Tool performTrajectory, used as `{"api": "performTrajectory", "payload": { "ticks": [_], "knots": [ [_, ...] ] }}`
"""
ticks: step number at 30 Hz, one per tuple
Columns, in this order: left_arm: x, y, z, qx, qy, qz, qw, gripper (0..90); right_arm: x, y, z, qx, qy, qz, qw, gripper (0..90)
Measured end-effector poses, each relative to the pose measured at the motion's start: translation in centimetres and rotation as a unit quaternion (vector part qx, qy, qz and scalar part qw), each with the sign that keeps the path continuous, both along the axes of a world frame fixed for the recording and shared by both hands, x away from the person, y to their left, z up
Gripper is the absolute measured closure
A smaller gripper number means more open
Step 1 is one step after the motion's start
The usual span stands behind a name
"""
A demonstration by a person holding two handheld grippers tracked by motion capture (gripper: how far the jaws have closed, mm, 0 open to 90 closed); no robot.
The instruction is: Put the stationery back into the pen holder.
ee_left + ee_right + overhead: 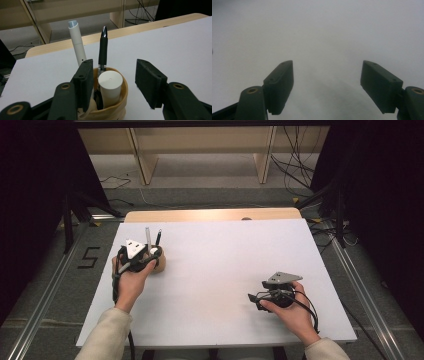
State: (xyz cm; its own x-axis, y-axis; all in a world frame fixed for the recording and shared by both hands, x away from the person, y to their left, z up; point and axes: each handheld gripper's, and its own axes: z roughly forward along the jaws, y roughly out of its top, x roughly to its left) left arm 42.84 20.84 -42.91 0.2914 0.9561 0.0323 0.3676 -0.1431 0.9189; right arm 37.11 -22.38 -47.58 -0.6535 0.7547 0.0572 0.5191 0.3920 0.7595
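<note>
A white table (215, 270) fills the high view. At its nine o'clock stands a tan holder cup (120, 100), its base cut off below in the left gripper view, with a white tube (77, 41), a black pen (103, 46) and a white cylinder (110, 85) inside. The left gripper (113, 77) straddles the cup, jaws wide, one jaw hiding part of the rim. At four o'clock, the right gripper (327, 85) hovers over the bare table, jaws wide.

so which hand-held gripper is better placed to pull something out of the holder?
Left. The left hand-held gripper is open, straddling the holder; the right hand-held gripper is far across the table.
</note>
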Motion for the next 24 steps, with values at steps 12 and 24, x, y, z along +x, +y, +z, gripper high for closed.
{"api": "performTrajectory", "payload": {
  "ticks": [12,24],
  "knots": [
    [-0.9,-0.6,1.1,-0.016,0.004,-0.020,0.9997,44.3,0.0,-0.1,0.0,0.000,-0.002,-0.001,1.0000,27.2],
    [-2.3,-1.5,1.1,-0.021,0.008,-0.059,0.9980,43.1,0.0,-0.2,0.1,0.001,-0.002,-0.001,1.0000,27.2]
  ]
}}
